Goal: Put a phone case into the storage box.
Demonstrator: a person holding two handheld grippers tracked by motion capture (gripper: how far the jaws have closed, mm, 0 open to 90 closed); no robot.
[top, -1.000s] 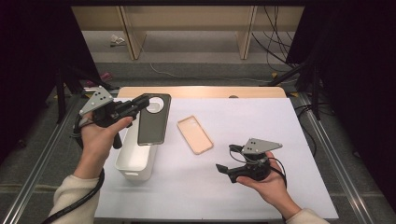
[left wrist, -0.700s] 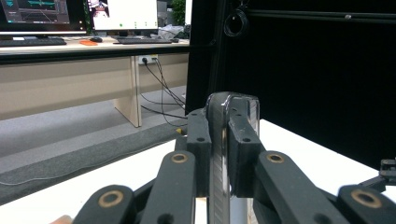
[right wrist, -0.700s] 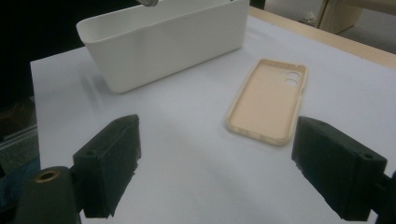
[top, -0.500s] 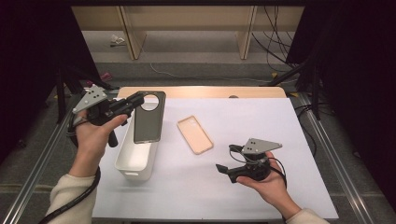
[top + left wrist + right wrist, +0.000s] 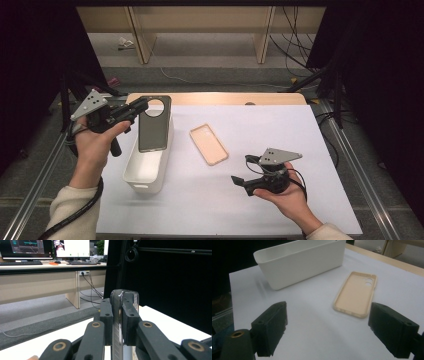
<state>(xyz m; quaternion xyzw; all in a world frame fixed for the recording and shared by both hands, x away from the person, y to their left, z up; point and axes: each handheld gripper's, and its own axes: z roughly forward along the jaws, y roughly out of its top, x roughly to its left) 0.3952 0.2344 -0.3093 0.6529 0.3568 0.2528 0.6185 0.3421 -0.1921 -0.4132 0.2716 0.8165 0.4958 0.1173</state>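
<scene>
A dark phone case (image 5: 154,125) with a round camera hole hangs over the far end of the white bin (image 5: 145,172). My left gripper (image 5: 139,106) is shut on its upper edge. In the left gripper view the case's thin edge (image 5: 117,325) stands upright, pinched between the two pads of the left gripper (image 5: 117,312). A beige phone case (image 5: 209,144) lies open side up on the white table, right of the bin. My right gripper (image 5: 241,182) rests low on the table near the front, jaws wide open and bare. The right gripper (image 5: 329,327) looks toward the beige case (image 5: 357,293) and the bin (image 5: 299,262).
The white table top (image 5: 270,125) ends in a wooden strip (image 5: 225,98) at the back. Metal rails (image 5: 345,150) run along both sides. Cables lie on the floor beyond, between desk legs.
The left gripper has carried the dark case a little to the left above the bin. The right gripper and the beige case have stayed put.
</scene>
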